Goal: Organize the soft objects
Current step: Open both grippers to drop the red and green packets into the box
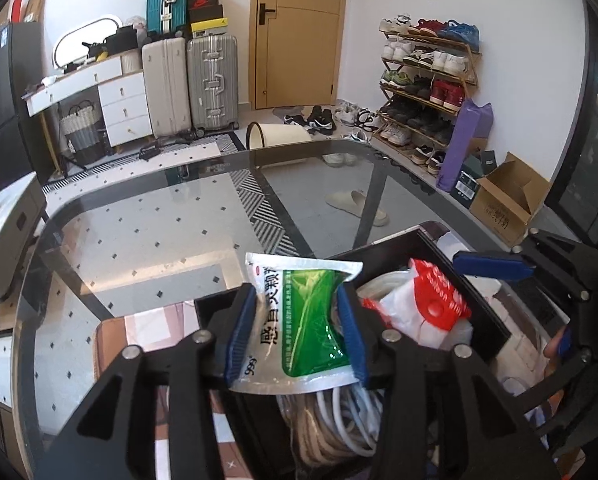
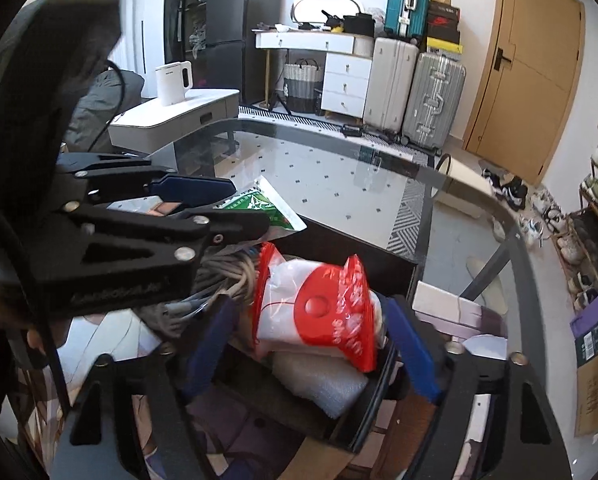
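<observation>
My left gripper (image 1: 297, 324) is shut on a green and white medicine sachet (image 1: 303, 320) and holds it above a black box (image 1: 475, 292) on the glass table. The sachet also shows in the right wrist view (image 2: 267, 208), between the left gripper's fingers (image 2: 203, 188). In the box lie a coil of white cable (image 1: 331, 424) and a red and white plastic bag (image 2: 323, 308). My right gripper (image 2: 311, 344) is open, its blue pads either side of that bag, above bubble wrap (image 2: 323, 384). The right gripper also shows in the left wrist view (image 1: 495, 264).
The glass table (image 1: 147, 224) stretches ahead with a curved far edge. A patterned cloth (image 1: 147, 328) lies under the box. A white carton (image 2: 447, 304) sits right of the box. Suitcases, a shoe rack and a door stand beyond.
</observation>
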A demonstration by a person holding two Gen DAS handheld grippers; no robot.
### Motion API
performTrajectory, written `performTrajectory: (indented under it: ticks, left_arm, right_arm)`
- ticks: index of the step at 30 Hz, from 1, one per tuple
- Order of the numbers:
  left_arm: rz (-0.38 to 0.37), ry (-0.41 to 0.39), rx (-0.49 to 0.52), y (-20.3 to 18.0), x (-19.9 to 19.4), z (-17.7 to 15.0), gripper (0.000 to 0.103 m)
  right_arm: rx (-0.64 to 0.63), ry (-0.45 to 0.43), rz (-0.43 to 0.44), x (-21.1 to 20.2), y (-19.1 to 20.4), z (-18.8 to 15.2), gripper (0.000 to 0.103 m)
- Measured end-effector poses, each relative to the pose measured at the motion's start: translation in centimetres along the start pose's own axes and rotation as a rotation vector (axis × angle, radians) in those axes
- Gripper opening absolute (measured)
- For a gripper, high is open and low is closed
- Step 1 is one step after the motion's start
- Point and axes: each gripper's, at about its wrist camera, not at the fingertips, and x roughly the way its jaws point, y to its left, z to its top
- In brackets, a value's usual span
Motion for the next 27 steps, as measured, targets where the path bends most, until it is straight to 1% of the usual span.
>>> performTrajectory:
  ticks: [1, 2, 5, 6, 7, 8, 9, 10, 12, 14, 15, 16, 21, 24, 27]
  left_arm:
    - [-0.002, 0.004, -0.006, 0.1, -0.2, 0.0, 0.058]
    - [-0.002, 0.011, -0.013, 0.2, -0.3, -0.1, 0.06]
    - [0.01, 0.011, -0.017, 0.1, -0.9, -0.5, 0.062]
    - [0.017, 0.008, -0.015, 0.0, -1.1, -0.7, 0.064]
    - [0.025, 0.003, -0.013, 0.0, -1.5, -0.9, 0.071]
    - [0.035, 0.002, -0.013, 0.0, -1.8, -1.2, 0.075]
    - [0.046, -0.002, -0.016, 0.0, -2.1, -1.4, 0.085]
    - [0.052, -0.01, -0.02, 0.1, -2.5, -1.6, 0.091]
    - [0.056, -0.02, -0.03, 0.4, -3.2, -2.0, 0.098]
    - [0.063, -0.035, -0.043, 0.5, -3.9, -2.5, 0.099]
    - [0.063, -0.044, -0.053, 0.6, -4.4, -2.9, 0.1]
    - [0.062, -0.049, -0.064, 0.8, -4.8, -3.2, 0.103]
    - [0.073, -0.086, -0.087, 0.9, -7.0, -5.0, 0.103]
    - [0.091, -0.109, -0.086, 0.6, -8.1, -5.9, 0.103]
    - [0.127, -0.132, -0.086, 0.5, -9.2, -6.8, 0.103]
  right_arm:
    - [-0.007, -0.002, -0.012, -0.4, 0.0, -0.1, 0.083]
    - [-0.008, -0.003, -0.016, -0.7, -0.1, -0.1, 0.083]
    - [0.021, -0.018, -0.026, -1.6, -0.8, -0.5, 0.084]
    - [0.032, -0.021, -0.024, -1.8, -1.0, -0.7, 0.086]
    - [0.052, -0.028, -0.022, -2.2, -1.3, -0.9, 0.087]
    - [0.069, -0.033, -0.021, -2.4, -1.5, -1.1, 0.088]
    - [0.089, -0.038, -0.019, -2.6, -1.7, -1.3, 0.09]
    - [0.109, -0.043, -0.013, -3.0, -1.9, -1.5, 0.092]
    - [0.135, -0.05, -0.007, -3.5, -2.1, -2.0, 0.094]
    - [0.16, -0.054, -0.005, -4.1, -2.2, -2.5, 0.096]
    - [0.168, -0.057, -0.003, -4.3, -2.1, -2.7, 0.099]
    - [0.175, -0.063, 0.001, -4.6, -2.1, -3.0, 0.1]
    - [0.2, -0.097, 0.018, -6.1, -1.2, -3.9, 0.101]
    - [0.196, -0.116, 0.018, -6.9, -0.7, -4.3, 0.101]
    - [0.184, -0.134, 0.016, -7.3, 0.2, -4.5, 0.102]
